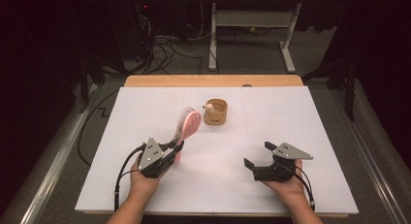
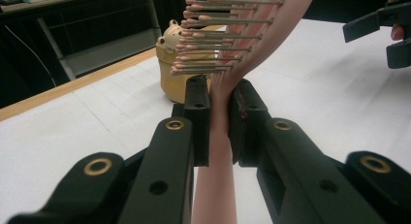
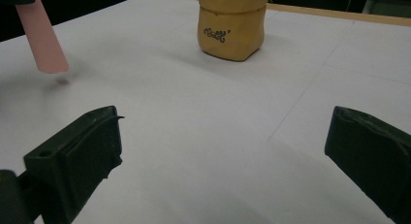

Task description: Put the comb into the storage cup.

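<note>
A pink hairbrush (image 1: 186, 126) is held off the white table, head tilted up toward the far side. My left gripper (image 1: 175, 147) is shut on its handle; in the left gripper view both pads clamp the pink handle (image 2: 220, 112) and the bristles (image 2: 218, 35) point left. A small tan pouch (image 1: 215, 112) stands upright at the table's middle back, also seen as the tan pouch (image 3: 232, 23) and the pouch (image 2: 177, 64). My right gripper (image 1: 257, 155) hovers open at the front right, nothing between its jaws. The handle's end (image 3: 43, 40) hangs near the table.
The white table sheet (image 1: 291, 117) spreads wide around both hands, with a wooden edge (image 1: 213, 80) at the back. Beyond stand a white desk frame (image 1: 252, 20) and floor cables (image 1: 165, 49). Dark rails run along both sides.
</note>
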The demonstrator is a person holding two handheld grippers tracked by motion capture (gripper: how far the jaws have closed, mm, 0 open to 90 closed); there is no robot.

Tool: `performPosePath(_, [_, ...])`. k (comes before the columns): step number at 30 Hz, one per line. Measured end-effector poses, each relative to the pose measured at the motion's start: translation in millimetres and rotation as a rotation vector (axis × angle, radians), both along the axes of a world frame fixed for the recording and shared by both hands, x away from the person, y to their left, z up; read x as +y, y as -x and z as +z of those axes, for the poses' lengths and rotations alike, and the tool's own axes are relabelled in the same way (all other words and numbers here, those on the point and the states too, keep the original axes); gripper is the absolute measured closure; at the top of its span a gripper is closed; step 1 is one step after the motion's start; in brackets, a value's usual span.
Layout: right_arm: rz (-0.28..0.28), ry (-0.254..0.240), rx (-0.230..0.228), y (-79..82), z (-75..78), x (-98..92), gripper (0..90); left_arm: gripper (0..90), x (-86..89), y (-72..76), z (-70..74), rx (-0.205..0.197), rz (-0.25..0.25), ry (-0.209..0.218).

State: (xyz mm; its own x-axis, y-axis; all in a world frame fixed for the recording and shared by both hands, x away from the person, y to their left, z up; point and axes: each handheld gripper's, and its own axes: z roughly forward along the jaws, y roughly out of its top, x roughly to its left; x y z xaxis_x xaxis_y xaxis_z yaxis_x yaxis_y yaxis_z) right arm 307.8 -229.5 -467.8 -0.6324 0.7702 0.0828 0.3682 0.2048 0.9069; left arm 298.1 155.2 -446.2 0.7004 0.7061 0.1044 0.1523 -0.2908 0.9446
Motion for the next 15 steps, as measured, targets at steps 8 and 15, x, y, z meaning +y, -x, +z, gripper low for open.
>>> performPosePath(8, [0.017,0.01,-0.007,-0.4,6.3,15.9,0.4,80.5,-4.8,3.5,1.3,-0.013,-0.01,-0.015])
performPosePath(15, [0.023,-0.013,-0.023,-2.2,16.0,24.8,0.4,80.5,-8.3,5.5,1.2,-0.022,-0.009,-0.031])
